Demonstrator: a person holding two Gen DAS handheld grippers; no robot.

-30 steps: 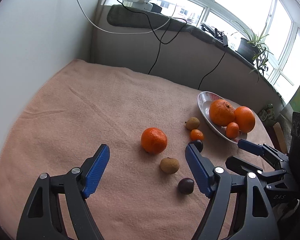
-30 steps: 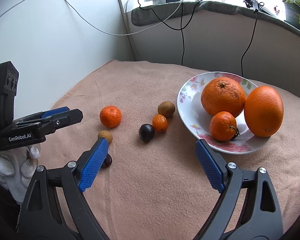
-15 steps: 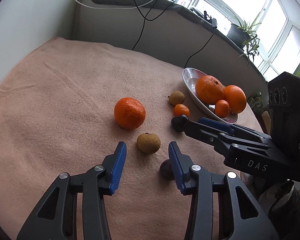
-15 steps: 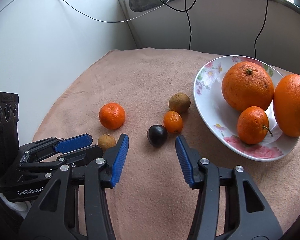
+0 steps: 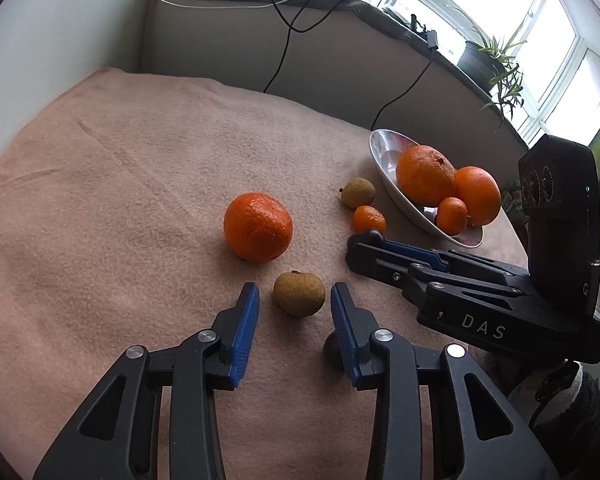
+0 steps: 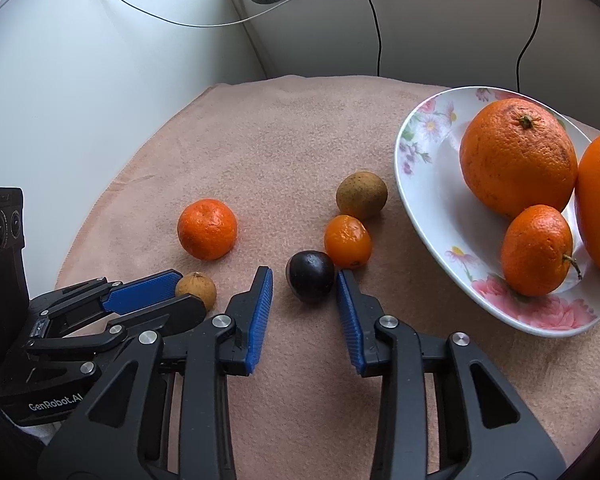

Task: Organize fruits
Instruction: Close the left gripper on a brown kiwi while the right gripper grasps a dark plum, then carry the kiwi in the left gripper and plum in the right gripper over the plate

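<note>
Right gripper (image 6: 304,284) closing, flanking dark fruit (image 6: 310,276)

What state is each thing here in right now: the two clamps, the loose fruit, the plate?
Left gripper: jaws just closing around the brown fruit, gaps still showing.
Right gripper: jaws just closing around the dark plum, not yet pressing.
Mandarin: loose on the cloth.
Small orange fruit: on the cloth.
Plate: holding three oranges.

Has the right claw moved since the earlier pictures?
Yes. The right claw has come in toward the dark fruit left of the plate, its jaws closing until they flank the fruit.
</note>
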